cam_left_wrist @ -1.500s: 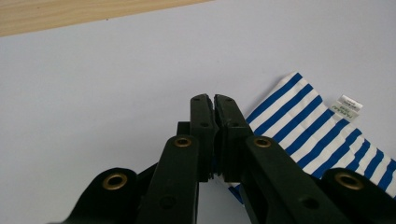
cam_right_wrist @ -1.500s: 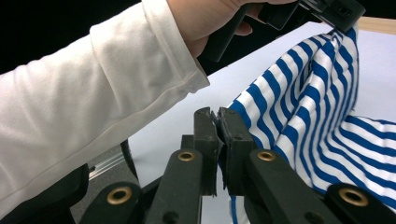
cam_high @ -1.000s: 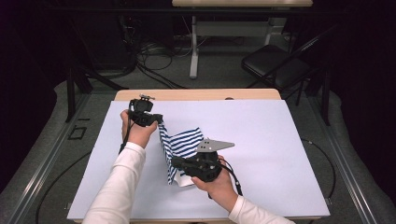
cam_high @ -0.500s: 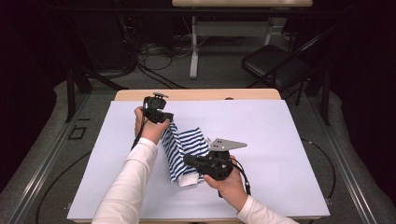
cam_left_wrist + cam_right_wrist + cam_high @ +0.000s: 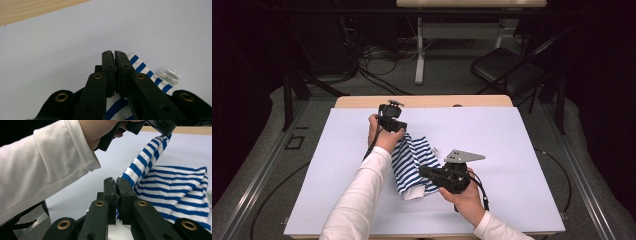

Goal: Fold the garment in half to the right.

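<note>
Left gripper is pinching the far edge of the striped shirt, jaws pressed together on the cloth; in the left gripper view the jaws are clamping blue-and-white fabric with a small white label poking out just beside them. Right gripper is also clamped on the shirt, gripping the near side; in the right gripper view the jaws are biting a fold of stripes that is running up taut to the other gripper held by the hand with the white sleeve.

Shirt is sitting mid-table on the white sheet, between the two grippers, partly lifted at the left gripper's end and bunched, the rest draping on the surface with a white hem nearest the person.

Progress, judging by this: both grips are secured, the lifting is started, but the shirt is not yet flat or neatly folded. Spreading or folding and letting go are looking like what is left.
</note>
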Motion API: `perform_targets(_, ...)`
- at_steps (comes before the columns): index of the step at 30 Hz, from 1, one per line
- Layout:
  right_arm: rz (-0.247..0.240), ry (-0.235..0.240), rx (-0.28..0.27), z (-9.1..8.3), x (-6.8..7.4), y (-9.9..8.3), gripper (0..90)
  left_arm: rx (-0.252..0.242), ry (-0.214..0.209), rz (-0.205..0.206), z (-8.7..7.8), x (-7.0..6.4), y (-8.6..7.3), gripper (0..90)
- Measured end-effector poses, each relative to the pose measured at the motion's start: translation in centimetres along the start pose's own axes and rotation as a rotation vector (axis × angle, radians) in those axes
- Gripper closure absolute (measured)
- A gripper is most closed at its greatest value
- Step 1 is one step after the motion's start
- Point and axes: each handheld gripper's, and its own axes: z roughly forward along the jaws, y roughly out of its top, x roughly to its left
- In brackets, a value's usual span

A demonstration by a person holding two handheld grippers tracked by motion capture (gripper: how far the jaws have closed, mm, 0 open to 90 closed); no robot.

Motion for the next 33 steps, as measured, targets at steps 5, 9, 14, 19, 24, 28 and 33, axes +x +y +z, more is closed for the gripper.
perform_targets(5,0.013,-0.019,0.006,-0.1,-0.6,-0.5,86.8,0.011,-0.004,-0.005,1.1,-0.3,0.0,86.7)
perform_targets(9,0.03,-0.031,0.02,-0.1,-1.1,-1.1,86.8,0.017,-0.005,-0.006,1.6,-0.4,0.0,86.7)
perform_targets(14,0.051,-0.046,0.021,-0.2,-1.6,-1.6,86.8,0.028,-0.013,-0.007,2.5,-0.6,0.1,86.7)
perform_targets(19,0.063,-0.065,0.022,-0.6,-1.9,-1.9,86.8,0.033,-0.023,-0.011,3.2,-1.1,0.2,86.6)
perform_targets(24,0.07,-0.08,0.028,-0.8,-2.2,-2.3,86.8,0.044,-0.031,-0.008,3.9,-1.4,0.3,86.5)
perform_targets(28,0.059,-0.094,0.027,-1.0,-2.2,-2.4,86.8,0.053,-0.034,-0.006,4.5,-1.8,0.3,86.4)
perform_targets(33,0.036,-0.115,0.043,-1.3,-2.5,-2.7,86.8,0.061,-0.033,-0.004,5.1,-2.1,0.3,86.4)
